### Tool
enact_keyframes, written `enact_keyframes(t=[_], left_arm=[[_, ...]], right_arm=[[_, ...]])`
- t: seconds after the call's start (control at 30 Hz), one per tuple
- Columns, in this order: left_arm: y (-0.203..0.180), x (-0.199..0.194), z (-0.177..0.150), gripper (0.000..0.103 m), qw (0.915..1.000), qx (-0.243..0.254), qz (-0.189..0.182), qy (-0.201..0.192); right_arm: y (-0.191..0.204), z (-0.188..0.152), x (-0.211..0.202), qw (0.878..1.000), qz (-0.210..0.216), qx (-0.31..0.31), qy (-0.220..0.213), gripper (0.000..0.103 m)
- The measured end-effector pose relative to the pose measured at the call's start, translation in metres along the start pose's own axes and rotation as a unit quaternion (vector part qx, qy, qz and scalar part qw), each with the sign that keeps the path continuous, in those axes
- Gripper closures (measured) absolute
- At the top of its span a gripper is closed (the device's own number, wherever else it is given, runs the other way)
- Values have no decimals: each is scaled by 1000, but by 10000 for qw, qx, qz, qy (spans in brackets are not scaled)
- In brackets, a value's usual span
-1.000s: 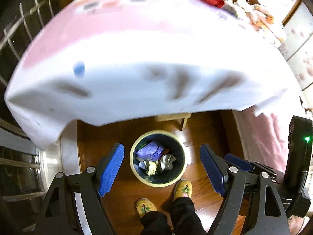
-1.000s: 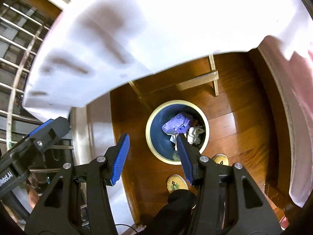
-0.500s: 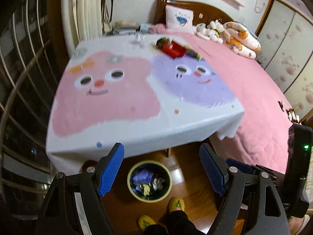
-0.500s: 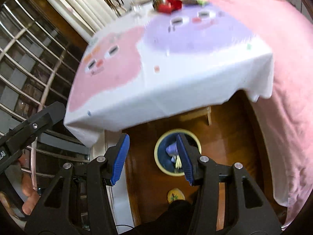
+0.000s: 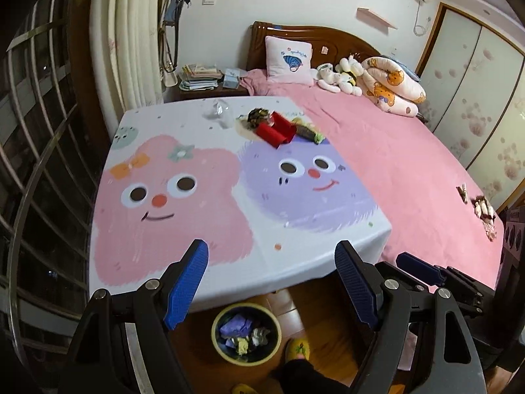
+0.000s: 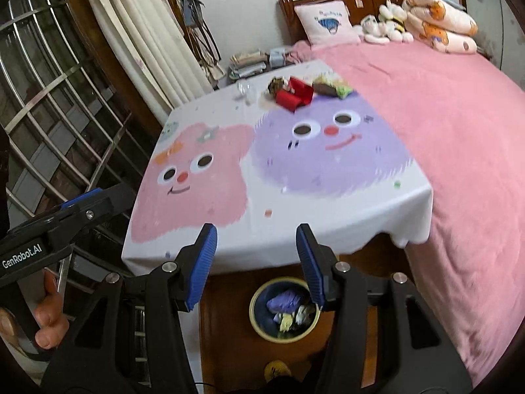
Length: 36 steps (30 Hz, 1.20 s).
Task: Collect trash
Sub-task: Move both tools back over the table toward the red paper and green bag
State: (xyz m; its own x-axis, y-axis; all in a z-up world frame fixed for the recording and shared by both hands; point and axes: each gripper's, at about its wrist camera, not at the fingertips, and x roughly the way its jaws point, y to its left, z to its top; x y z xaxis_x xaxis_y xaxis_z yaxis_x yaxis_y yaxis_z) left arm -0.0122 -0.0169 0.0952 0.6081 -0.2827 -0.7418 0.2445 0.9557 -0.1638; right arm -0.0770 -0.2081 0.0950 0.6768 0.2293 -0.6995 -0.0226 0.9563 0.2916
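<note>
A heap of trash lies at the far edge of the cartoon tablecloth: a red wrapper (image 5: 277,130) (image 6: 293,96), dark crumpled pieces (image 5: 259,115) and clear plastic (image 5: 215,111). On the floor under the table's near edge stands a round bin (image 5: 246,335) (image 6: 283,308) holding crumpled purple and white waste. My left gripper (image 5: 272,252) hangs open and empty above the near table edge. My right gripper (image 6: 256,234) is also open and empty, raised over the same edge above the bin.
The table (image 5: 229,262) is draped in a white cloth with pink and purple faces. A pink bed (image 5: 410,170) runs along its right side. Window bars (image 5: 39,164) and curtains stand at the left. A person's slippered foot (image 5: 297,349) is beside the bin.
Both grippers have risen from below the table's overhang to above its top. The bin now looks smaller and lower, and the whole tabletop and bed have come into view. Jaws unchanged.
</note>
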Motion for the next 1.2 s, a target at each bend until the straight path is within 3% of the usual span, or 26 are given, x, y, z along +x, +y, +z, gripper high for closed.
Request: enact_keyframes(t=[0.2,0.37,0.47,0.7,0.73,0.8,0.83,0.87,1.07,1.2], left_arm=[[-12,37,49,22,10000,3,13,-59],[-24,96,107,22,9997,-184,145,-13],[-33,141,147,22,9988,-440,200,-11],[-58,269,237,22,9924,-1045,330,558],[-60,289,248,22,9912,-1102,401,618],[-59,324,267,22,9878,-1247,534,762],[-57,346,278,22,9852,-1364,580,858],[-53,358,282,22,9836,-1436,600,908],[-29,450,313,22,9700,-1874,935,1230],[-21,494,320,22,9641,-1981,1067,1412]], right_arm=[[-32,60,21,9997,146,19,-209,56],[-79,127,65,9994,250,-60,-221,56],[-111,171,103,9991,365,-203,-83,56],[-179,264,192,9956,451,-665,477,56],[-200,292,224,9939,460,-767,644,56],[-208,302,237,9933,489,-768,714,56],[-221,323,267,9920,552,-772,838,56],[-221,323,267,9920,552,-772,838,56],[-245,371,367,9854,699,-974,1207,56],[-247,378,421,9788,739,-1244,1450,56]])
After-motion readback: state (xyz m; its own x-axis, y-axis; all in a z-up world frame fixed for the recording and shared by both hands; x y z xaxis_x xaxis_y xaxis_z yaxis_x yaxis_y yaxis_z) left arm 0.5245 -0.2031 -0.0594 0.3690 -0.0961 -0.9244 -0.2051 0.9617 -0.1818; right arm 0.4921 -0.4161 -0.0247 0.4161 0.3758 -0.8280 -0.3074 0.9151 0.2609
